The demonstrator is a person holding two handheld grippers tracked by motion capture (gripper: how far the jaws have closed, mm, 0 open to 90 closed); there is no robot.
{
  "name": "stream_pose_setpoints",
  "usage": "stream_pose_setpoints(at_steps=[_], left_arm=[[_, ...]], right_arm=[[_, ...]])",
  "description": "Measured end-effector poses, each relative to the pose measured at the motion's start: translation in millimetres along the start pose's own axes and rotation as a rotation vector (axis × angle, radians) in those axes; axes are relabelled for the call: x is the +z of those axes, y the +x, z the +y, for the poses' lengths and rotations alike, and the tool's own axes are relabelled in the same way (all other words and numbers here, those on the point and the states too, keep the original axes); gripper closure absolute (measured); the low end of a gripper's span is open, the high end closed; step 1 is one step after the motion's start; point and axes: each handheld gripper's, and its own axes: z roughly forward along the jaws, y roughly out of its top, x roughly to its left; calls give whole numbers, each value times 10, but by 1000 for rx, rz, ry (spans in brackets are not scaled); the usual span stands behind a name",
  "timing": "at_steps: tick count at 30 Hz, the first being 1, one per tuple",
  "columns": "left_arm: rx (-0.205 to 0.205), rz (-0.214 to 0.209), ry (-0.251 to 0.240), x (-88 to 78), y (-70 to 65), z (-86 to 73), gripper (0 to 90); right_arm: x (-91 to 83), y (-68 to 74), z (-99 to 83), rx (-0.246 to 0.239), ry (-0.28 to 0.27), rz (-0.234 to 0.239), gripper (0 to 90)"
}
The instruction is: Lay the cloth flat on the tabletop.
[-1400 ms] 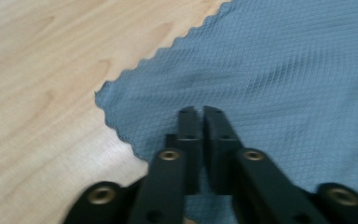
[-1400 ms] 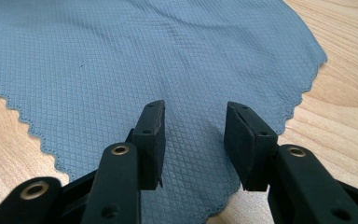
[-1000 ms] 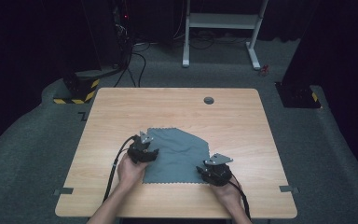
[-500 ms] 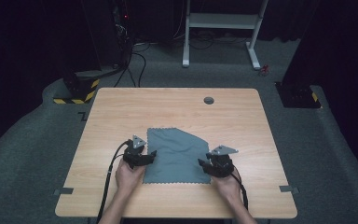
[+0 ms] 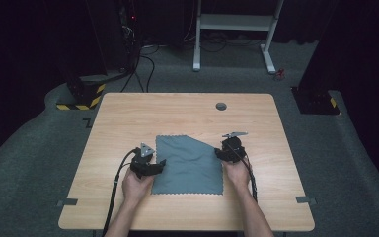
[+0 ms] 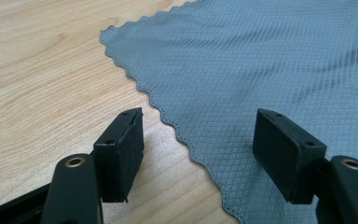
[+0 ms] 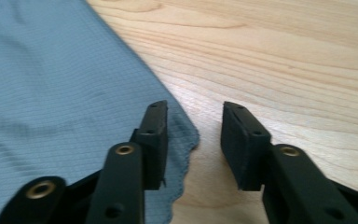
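A grey cloth [image 5: 187, 163] lies flat on the wooden table [image 5: 128, 118], its far right corner folded in to leave a slanted edge. My left gripper [image 5: 159, 165] sits at the cloth's left edge. It is open, its jaws have just been opening, and they straddle the scalloped hem [image 6: 177, 126] without touching it. My right gripper [image 5: 219, 154] is at the upper end of the cloth's right edge. Its jaws [image 7: 193, 116] have just been closing. A corner of the cloth [image 7: 51, 84] lies under the left jaw and reaches into the gap, unpinched.
A round dark grommet [image 5: 221, 105] sits in the table's far side. Bare wood surrounds the cloth on every side. Grey tape tabs [image 5: 306, 200] mark the front edge. On the floor behind stand a white desk frame [image 5: 232, 29] and a black-and-yellow base [image 5: 79, 96].
My right gripper has moved away from me along the cloth's right edge, from near the front corner to its upper end. The left gripper has hardly moved.
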Motion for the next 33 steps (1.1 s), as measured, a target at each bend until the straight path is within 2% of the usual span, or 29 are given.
stream_pose_setpoints(at_steps=[5, 10, 17, 20, 22, 24, 26, 27, 29, 33], left_arm=[[-1, -3, 1, 0, 2, 1, 339], [1, -1, 0, 1, 1, 1, 339], [1, -1, 0, 1, 2, 1, 339], [1, -1, 0, 0, 1, 0, 339], [1, -2, 1, 0, 2, 1, 339], [1, -1, 0, 0, 1, 1, 339], [1, -1, 0, 0, 1, 1, 339], [1, -1, 0, 0, 1, 1, 339], [0, -1, -1, 1, 0, 0, 339], [-1, -1, -1, 1, 0, 1, 339]], right_arm=[[-12, 45, 17, -85, 40, 0, 887], [-69, 140, 35, -142, 0, 27, 896], [-177, 501, 38, -280, -58, 89, 898], [-211, 742, -43, -371, -52, 139, 897], [-192, 892, -121, -441, -19, 162, 893], [-182, 1008, -183, -480, 10, 177, 870], [-196, 1100, -216, -516, 17, 173, 805], [-210, 1107, -212, -520, 10, 171, 793], [-265, 1066, -173, -478, -22, 162, 773], [-303, 846, -54, -313, -60, 124, 717]])
